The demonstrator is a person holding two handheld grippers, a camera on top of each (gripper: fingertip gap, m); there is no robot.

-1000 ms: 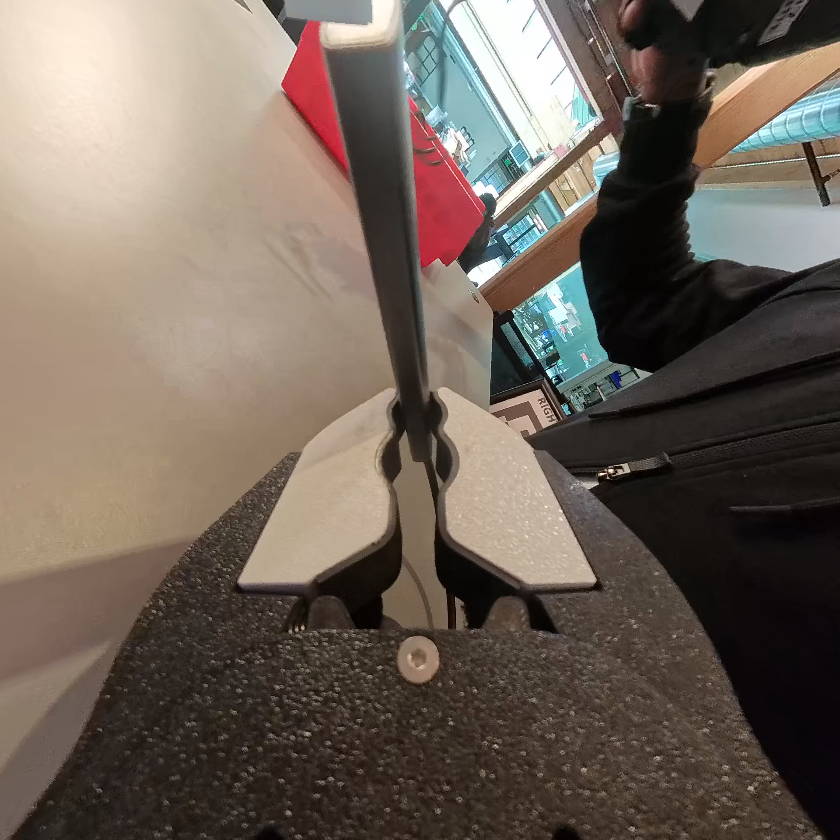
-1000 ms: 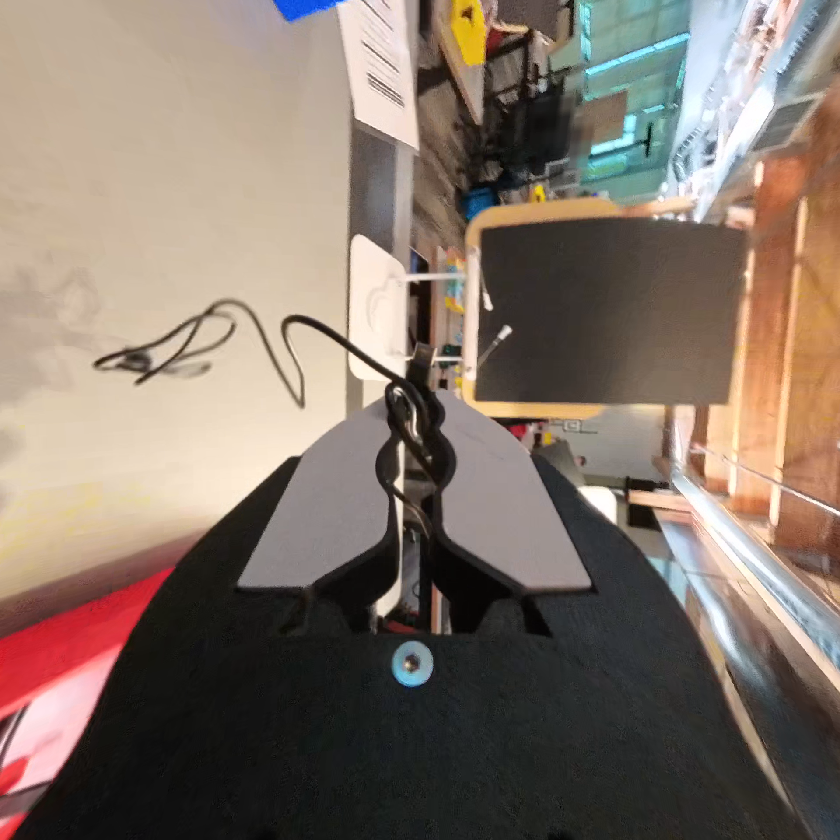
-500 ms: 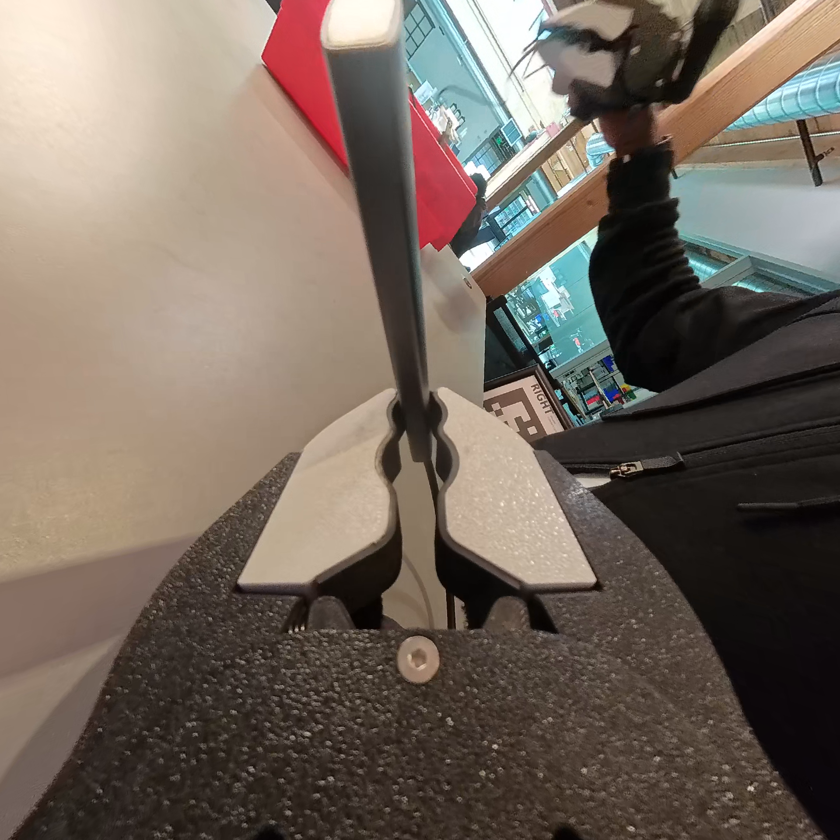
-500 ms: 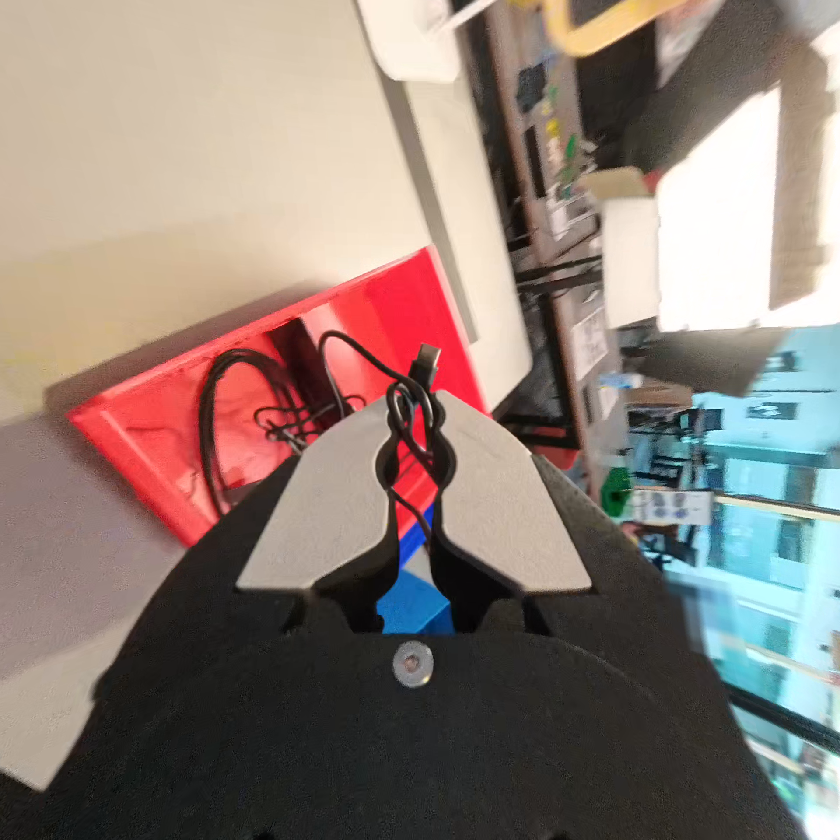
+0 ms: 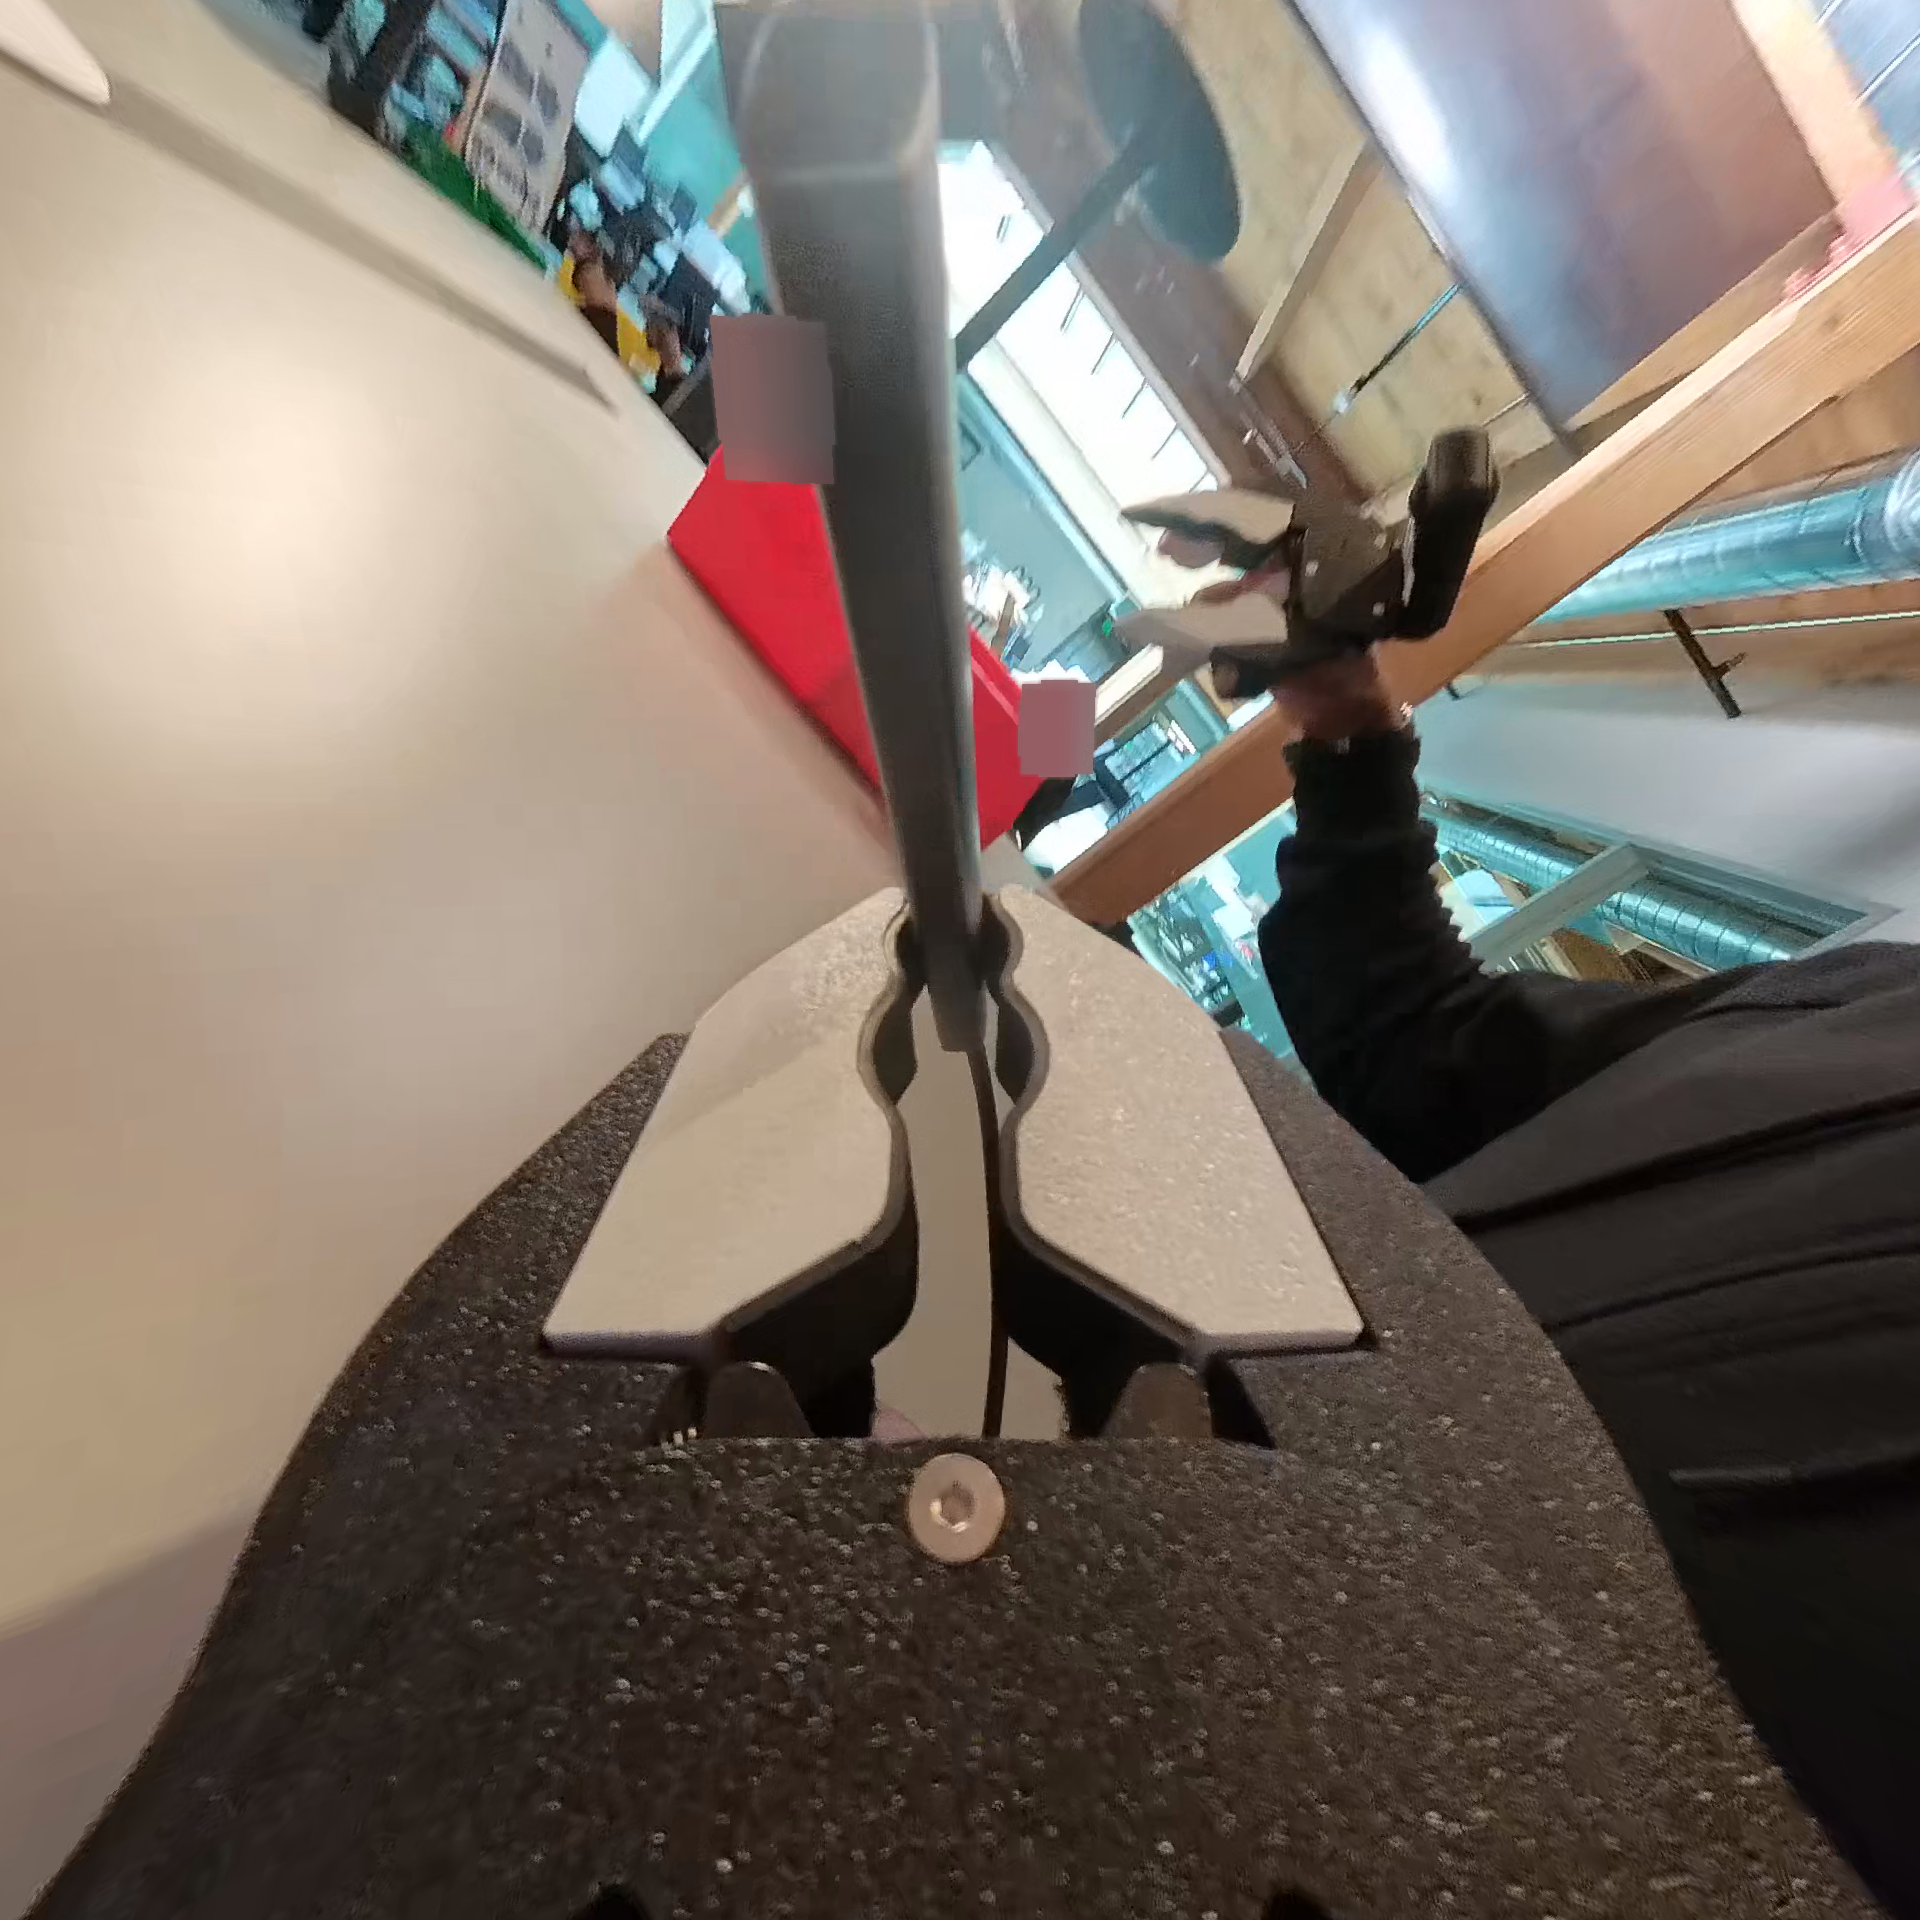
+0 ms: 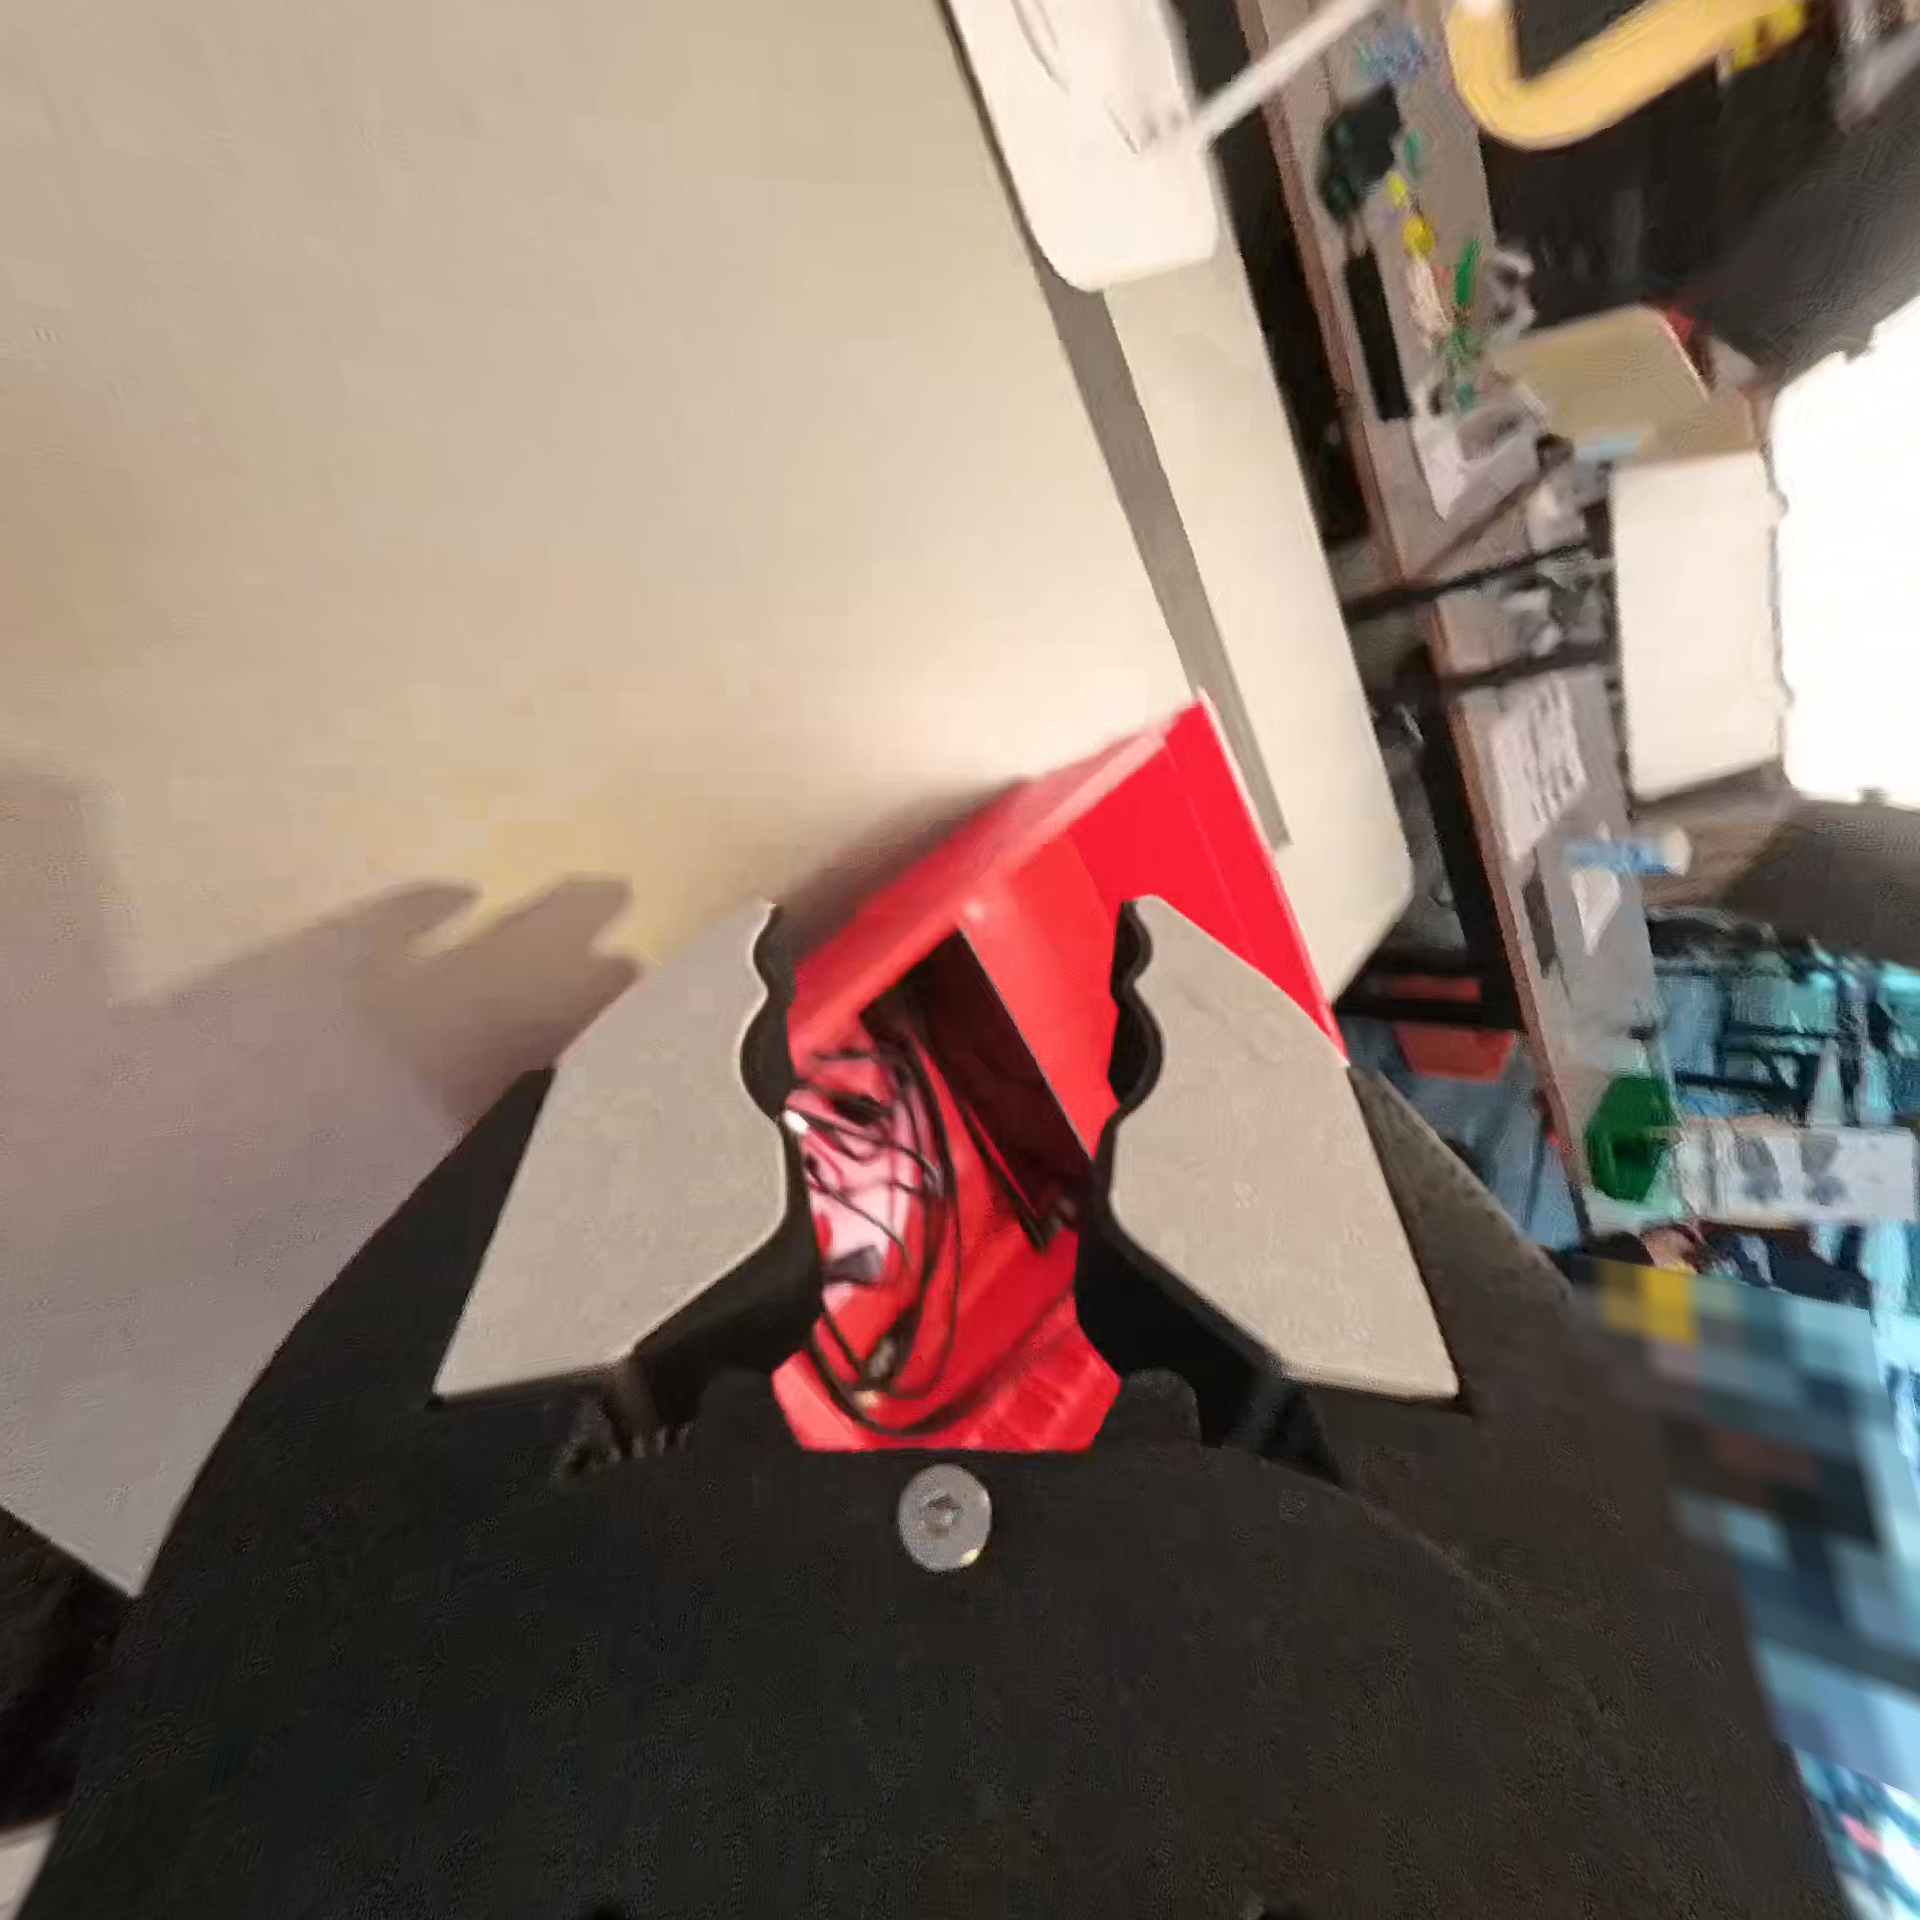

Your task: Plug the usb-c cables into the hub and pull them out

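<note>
Left gripper (image 5: pixel 951 935): matt grey finger plates, rough speckled black body. Hub (image 5: pixel 883 499) in it: smooth matt grey metal. Surface (image 5: pixel 312 727): smooth matt beige. Red bin (image 6: pixel 1091 862), centre frame: glossy plastic. Beam (image 5: pixel 1558 436), upper right: bare wood. Sleeve (image 5: pixel 1361 935): black ribbed cloth.

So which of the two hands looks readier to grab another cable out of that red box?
The right hand-held gripper, probably: it is open, empty and poised over the red box of black cables. The left hand-held gripper is shut on the grey hub.
</note>
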